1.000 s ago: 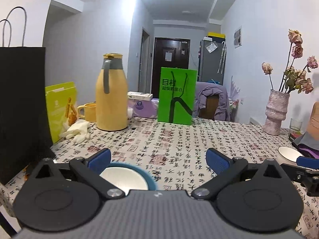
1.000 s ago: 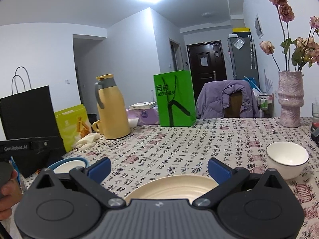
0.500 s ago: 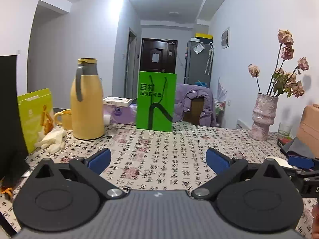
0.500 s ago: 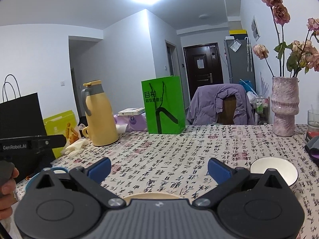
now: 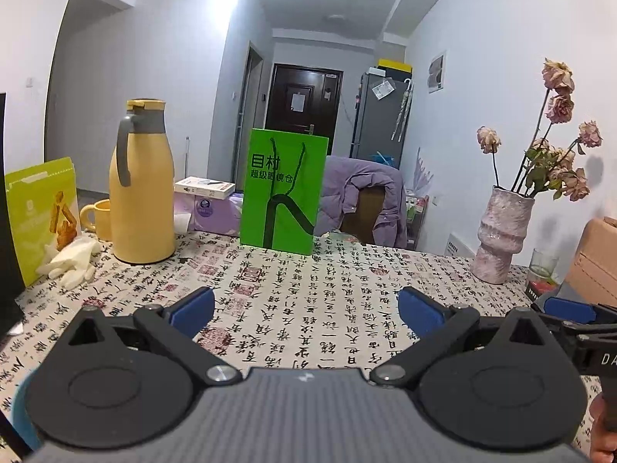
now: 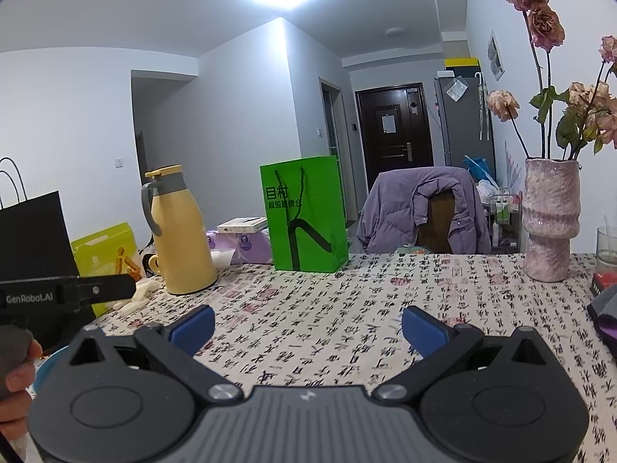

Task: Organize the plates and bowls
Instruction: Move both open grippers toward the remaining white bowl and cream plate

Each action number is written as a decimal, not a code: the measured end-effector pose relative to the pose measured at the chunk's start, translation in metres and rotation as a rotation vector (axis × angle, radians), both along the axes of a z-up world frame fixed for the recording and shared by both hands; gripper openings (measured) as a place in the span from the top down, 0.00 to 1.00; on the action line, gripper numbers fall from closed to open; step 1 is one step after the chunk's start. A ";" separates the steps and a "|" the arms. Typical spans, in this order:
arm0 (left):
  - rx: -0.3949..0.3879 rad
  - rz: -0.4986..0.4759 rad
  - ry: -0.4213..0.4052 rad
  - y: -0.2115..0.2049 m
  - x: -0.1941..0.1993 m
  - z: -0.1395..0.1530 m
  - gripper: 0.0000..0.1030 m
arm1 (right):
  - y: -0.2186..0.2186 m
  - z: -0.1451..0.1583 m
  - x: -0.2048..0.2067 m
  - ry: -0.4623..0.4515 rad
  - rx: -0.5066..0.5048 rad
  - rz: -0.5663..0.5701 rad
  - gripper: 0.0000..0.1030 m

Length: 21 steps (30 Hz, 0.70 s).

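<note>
Your left gripper and right gripper both hover over the patterned tabletop, fingers spread wide with nothing between them. The only dish showing is the blue plate, a sliver at the near left edge beside your left hand. Far back stand a yellow flask and green bag.

Left claw wide apart above patterned table, holding nothing. Yellow jug, green bag, vase stand behind.
</note>
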<state>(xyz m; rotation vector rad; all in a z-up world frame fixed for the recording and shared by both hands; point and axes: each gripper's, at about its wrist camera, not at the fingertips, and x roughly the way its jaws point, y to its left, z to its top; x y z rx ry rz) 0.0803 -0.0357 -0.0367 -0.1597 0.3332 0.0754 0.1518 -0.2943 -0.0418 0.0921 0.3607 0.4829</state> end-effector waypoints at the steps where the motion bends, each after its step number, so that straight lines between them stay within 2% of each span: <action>1: -0.005 0.001 -0.001 -0.001 0.002 0.000 0.00 | -0.002 0.001 0.003 0.000 0.002 0.000 0.00; 15: 0.027 0.017 -0.005 -0.027 0.037 0.001 0.00 | -0.033 0.008 0.063 -0.024 0.060 -0.020 0.00; 21: 0.043 0.026 0.015 -0.037 0.053 -0.002 0.00 | -0.051 -0.005 0.085 0.024 0.134 -0.014 0.00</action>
